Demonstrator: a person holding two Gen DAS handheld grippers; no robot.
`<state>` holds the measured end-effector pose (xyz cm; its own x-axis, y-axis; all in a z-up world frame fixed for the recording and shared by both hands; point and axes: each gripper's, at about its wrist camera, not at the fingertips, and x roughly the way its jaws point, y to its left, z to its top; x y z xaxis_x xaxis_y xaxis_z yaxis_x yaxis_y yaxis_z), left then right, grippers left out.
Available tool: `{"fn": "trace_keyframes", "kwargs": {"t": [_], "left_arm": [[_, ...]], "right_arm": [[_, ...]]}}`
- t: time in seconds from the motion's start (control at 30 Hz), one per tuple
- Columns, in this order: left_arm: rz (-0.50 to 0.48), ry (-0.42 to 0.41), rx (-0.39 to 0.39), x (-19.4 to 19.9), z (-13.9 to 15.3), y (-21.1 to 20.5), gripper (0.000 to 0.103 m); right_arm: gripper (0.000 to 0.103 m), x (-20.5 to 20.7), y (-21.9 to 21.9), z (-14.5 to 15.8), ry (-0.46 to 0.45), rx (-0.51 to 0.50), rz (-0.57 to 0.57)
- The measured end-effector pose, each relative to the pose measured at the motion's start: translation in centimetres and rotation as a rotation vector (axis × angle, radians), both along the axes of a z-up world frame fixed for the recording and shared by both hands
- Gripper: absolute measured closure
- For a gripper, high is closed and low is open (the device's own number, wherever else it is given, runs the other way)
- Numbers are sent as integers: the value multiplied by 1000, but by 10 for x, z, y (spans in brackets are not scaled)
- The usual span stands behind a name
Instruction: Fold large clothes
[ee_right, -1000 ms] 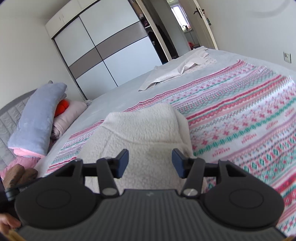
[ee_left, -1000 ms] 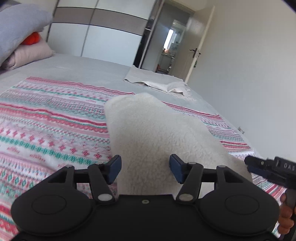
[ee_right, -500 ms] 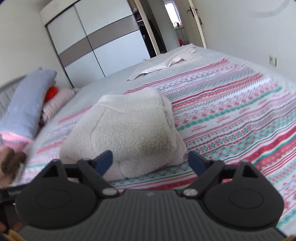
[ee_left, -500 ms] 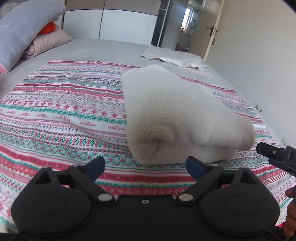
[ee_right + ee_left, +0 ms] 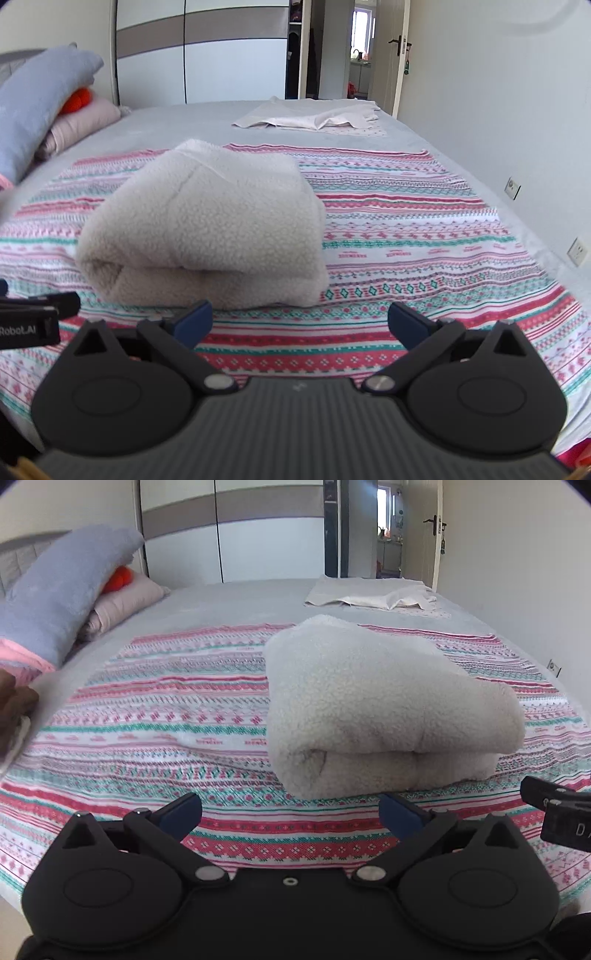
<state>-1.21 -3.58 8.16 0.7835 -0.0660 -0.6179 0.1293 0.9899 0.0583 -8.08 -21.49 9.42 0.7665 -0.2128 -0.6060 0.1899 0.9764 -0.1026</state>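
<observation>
A cream fleece garment (image 5: 373, 701) lies folded into a thick bundle on the striped patterned blanket (image 5: 166, 709); it also shows in the right wrist view (image 5: 210, 225). My left gripper (image 5: 290, 810) is open and empty, just in front of the bundle's near edge. My right gripper (image 5: 299, 321) is open and empty, also just short of the bundle, toward its right end. Neither touches the fleece. Part of the other gripper shows at each view's edge.
A grey-blue pillow (image 5: 62, 590) and pink bedding (image 5: 122, 600) are stacked at the left by the headboard. A white cloth (image 5: 314, 118) lies at the far side of the grey bed. Wardrobe (image 5: 229, 55) and open door stand behind; a wall runs along the right.
Both grippers opened wide and drew back from the fleece bundle, which now lies released and folded on the blanket.
</observation>
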Motion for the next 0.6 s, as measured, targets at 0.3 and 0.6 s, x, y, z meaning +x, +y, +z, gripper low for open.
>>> {"fn": "trace_keyframes", "kwargs": {"t": [0.3, 0.6], "left_arm": [[-28, 21, 21, -4, -6, -11, 0], [-26, 22, 28, -5, -8, -14, 0]], "right_arm": [[0, 4, -1, -6, 22, -11, 23], [0, 7, 0, -9, 20, 10, 37]]}}
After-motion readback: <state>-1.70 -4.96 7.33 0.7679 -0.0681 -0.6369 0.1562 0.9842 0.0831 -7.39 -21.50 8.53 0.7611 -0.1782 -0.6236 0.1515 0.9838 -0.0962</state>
